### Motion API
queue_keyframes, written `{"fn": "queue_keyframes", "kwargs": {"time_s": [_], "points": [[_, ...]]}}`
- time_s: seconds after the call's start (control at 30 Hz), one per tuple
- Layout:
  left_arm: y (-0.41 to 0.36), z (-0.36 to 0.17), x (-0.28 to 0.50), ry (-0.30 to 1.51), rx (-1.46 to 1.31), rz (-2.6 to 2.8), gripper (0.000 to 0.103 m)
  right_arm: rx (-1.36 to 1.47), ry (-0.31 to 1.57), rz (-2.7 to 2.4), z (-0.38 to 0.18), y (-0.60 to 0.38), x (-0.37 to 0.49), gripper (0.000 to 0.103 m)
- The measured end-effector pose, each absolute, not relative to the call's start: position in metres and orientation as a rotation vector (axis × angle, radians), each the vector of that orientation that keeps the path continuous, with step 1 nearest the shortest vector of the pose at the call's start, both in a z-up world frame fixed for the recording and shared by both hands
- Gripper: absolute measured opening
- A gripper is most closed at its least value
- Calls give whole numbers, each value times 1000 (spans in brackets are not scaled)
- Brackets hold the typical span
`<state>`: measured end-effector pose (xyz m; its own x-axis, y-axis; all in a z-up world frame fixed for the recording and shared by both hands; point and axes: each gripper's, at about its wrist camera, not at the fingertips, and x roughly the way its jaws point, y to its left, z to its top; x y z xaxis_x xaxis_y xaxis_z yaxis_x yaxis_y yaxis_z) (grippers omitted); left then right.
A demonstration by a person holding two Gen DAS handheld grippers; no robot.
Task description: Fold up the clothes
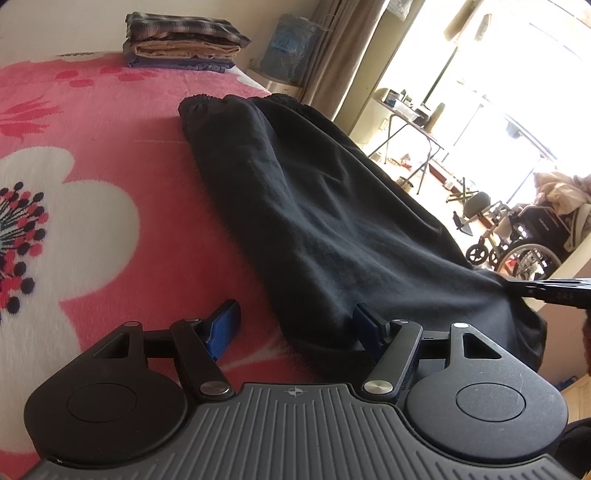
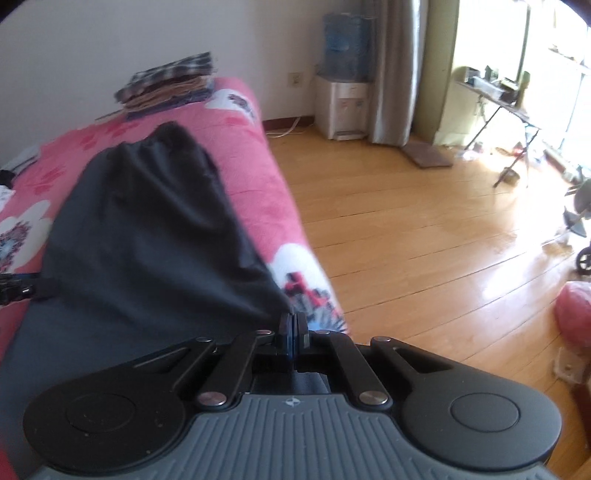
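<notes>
On pink floral fleece blanket, soft black fleece trousers lie flat. Right claw pinches hem corner; left claw gapes, blue pads straddling near edge. Folded plaid stack beyond.

black garment | pink floral blanket | plaid folded stack

A bed under a pink floral blanket stands against a white wall. Wooden plank floor, water dispenser, grey curtain, folding table, wheelchair, bright windows.
</notes>
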<state>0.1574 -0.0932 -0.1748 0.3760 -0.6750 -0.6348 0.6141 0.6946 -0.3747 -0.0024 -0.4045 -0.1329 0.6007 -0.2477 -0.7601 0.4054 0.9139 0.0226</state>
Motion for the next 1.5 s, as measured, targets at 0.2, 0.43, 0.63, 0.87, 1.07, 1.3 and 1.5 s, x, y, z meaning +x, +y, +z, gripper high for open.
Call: {"fn": "queue_keyframes", "kwargs": {"time_s": [0.2,0.43,0.63,0.87,1.07,1.3,1.5], "points": [[-92,-175,158,848,-77,-832,68,252,914,-427,-161,-423,7,3],[-91,-173,157,841,-53,-825,68,598,736,-560,-126,-458,-66,35],[-66,-147,141,896,-120,-725,68,855,747,-574,-126,-475,-116,35],[-37,-121,64,1031,-282,-854,68,1038,713,-519,-151,-466,-131,35],[-62,-140,-6,1118,-193,-952,67,1128,677,-486,-153,-470,-146,38],[-91,-150,-12,1117,-194,-933,67,1086,680,-418,-141,-460,-160,43],[-103,-153,-16,1095,-207,-908,67,1015,680,-396,-132,-458,-175,45]]}}
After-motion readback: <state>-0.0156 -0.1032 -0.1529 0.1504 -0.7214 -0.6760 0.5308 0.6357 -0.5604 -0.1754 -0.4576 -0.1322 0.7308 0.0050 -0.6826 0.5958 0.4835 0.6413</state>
